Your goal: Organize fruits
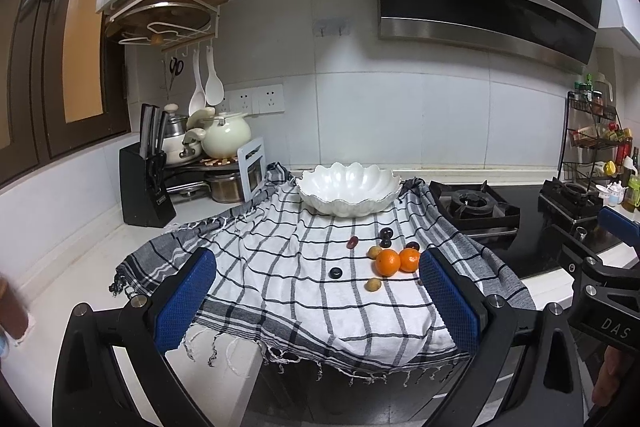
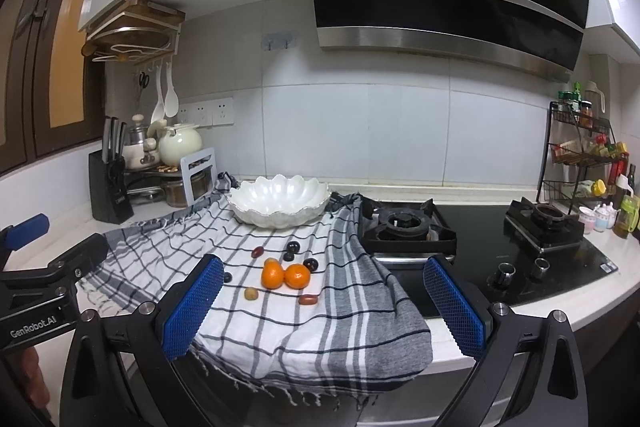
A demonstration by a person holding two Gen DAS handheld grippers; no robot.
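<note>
Two oranges (image 2: 272, 275) sit touching each other on one checked cloth (image 2: 280, 331). Around them lie small fruits — four dark round ones (image 2: 293, 247), two reddish oval ones (image 2: 257, 251) and two tan ones (image 2: 251, 293). One white scalloped bowl (image 2: 280, 213) stands behind. Beside the cloth are two gas burners (image 2: 404, 223) — and one knife block (image 2: 109, 203) at the far left.
</note>
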